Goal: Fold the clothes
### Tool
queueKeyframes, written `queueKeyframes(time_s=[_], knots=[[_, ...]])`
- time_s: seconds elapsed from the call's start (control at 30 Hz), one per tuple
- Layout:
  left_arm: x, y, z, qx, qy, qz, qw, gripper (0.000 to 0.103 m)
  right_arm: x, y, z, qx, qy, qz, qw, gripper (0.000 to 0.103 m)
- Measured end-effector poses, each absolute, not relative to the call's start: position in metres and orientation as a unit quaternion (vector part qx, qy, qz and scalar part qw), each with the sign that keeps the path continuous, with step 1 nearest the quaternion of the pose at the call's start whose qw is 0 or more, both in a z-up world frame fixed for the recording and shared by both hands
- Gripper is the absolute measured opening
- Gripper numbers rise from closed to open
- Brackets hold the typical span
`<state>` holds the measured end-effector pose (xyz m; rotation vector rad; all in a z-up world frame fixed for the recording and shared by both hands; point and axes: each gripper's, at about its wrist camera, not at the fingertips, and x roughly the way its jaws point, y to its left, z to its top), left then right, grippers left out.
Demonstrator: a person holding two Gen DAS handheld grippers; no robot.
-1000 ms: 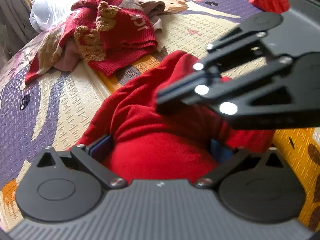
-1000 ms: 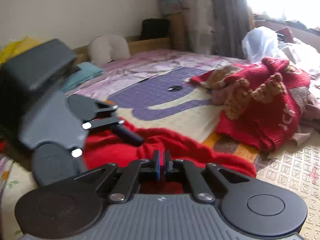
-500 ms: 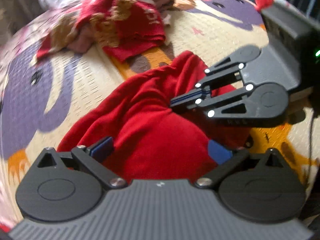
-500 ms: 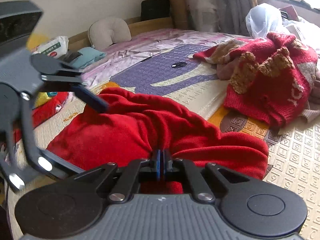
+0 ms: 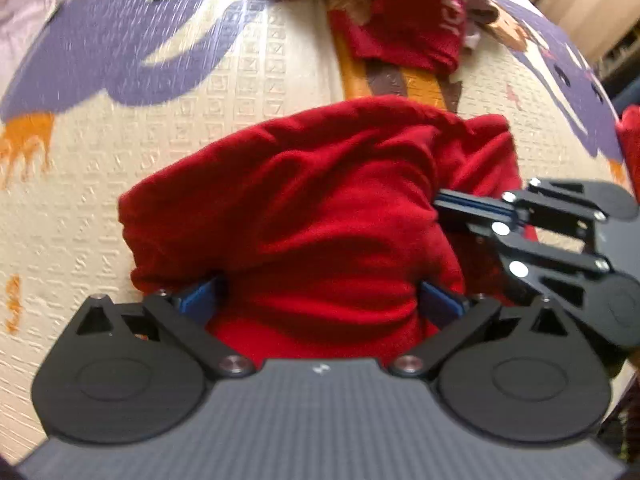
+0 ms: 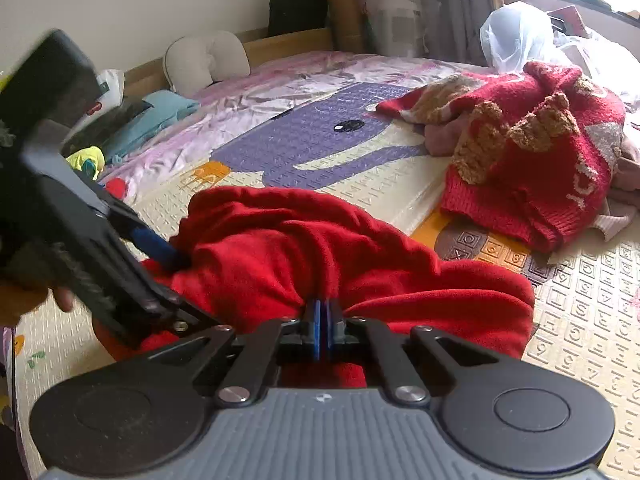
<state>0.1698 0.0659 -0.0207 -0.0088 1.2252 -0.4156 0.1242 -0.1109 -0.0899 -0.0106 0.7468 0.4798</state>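
Jaws first: the right gripper is clenched, its blue pads pressed together on a pinch of the red garment, cloth bunching up on either side of the nip. The left gripper stands wide, its two blue pads set far apart with a thick fold of the same garment filling the gap; whether those pads actually press the cloth or merely flank it I cannot tell. The garment lies crumpled in a heap on the play mat, not spread flat, and its bulk runs away from both grippers toward the knit sweater heaped further up the mat, well apart from it. Seen from the left wrist, the right gripper bites the heap's right edge, just beside the left gripper's right pad; from the right wrist, the left gripper noses into the heap's left side. So both are on the near edge, close together, the right one with the sure hold. Judging by this, the coming move turns on drawing the two apart along that near edge, to stretch the cloth across before any fold.
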Motion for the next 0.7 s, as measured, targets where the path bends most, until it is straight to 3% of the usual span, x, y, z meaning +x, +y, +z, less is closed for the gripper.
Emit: queueKeyframes(time_s=[0.17,0.3,0.7], knots=[[0.170,0.066,-0.023,-0.001,0.572,-0.195,0.797,0.103,0.120,-0.117,-0.066,0.036,0.350,0.235,0.906,0.020],[0.174,0.068,-0.028,-0.006,0.576,-0.196,0.794,0.103,0.122,-0.109,-0.074,0.012,0.369,0.228,0.901,0.016],[0.176,0.062,-0.032,0.001,0.575,-0.188,0.796,0.103,0.129,-0.121,-0.093,0.075,0.371,0.218,0.900,0.013]])
